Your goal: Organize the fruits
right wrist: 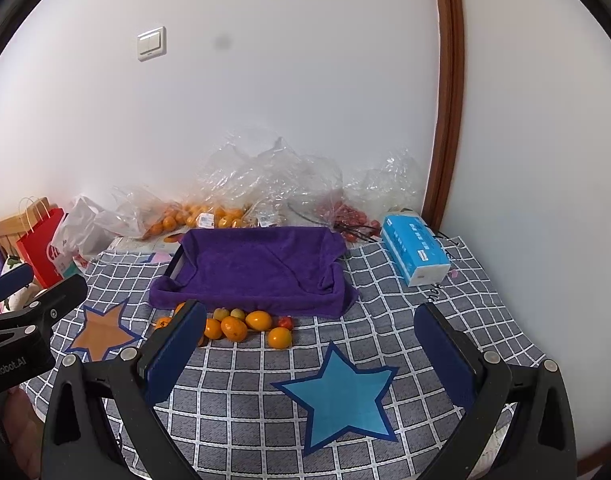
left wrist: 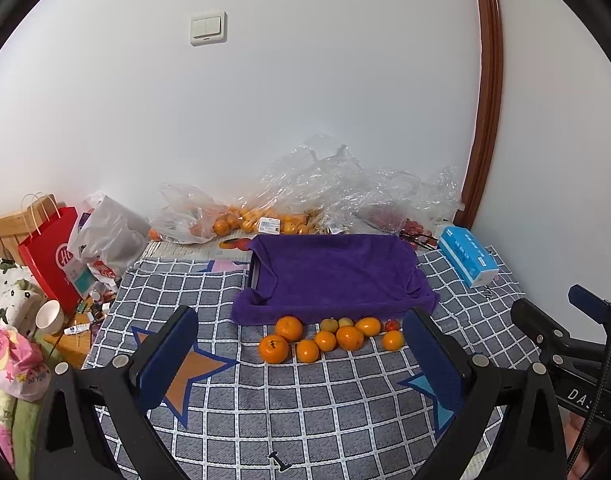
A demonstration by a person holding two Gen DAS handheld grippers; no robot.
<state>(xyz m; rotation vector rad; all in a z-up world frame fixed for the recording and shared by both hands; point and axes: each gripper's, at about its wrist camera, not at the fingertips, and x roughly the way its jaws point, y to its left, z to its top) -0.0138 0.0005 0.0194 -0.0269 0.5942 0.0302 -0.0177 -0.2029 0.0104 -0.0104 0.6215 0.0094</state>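
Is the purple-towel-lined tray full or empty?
Empty: the purple-towel-lined tray holds no fruit; the loose orange fruits lie before it.

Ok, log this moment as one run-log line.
left hand-held gripper: open, empty | right hand-held gripper: open, empty | loose fruits: on checkered cloth before purple-towel tray | tray: no fruit visible
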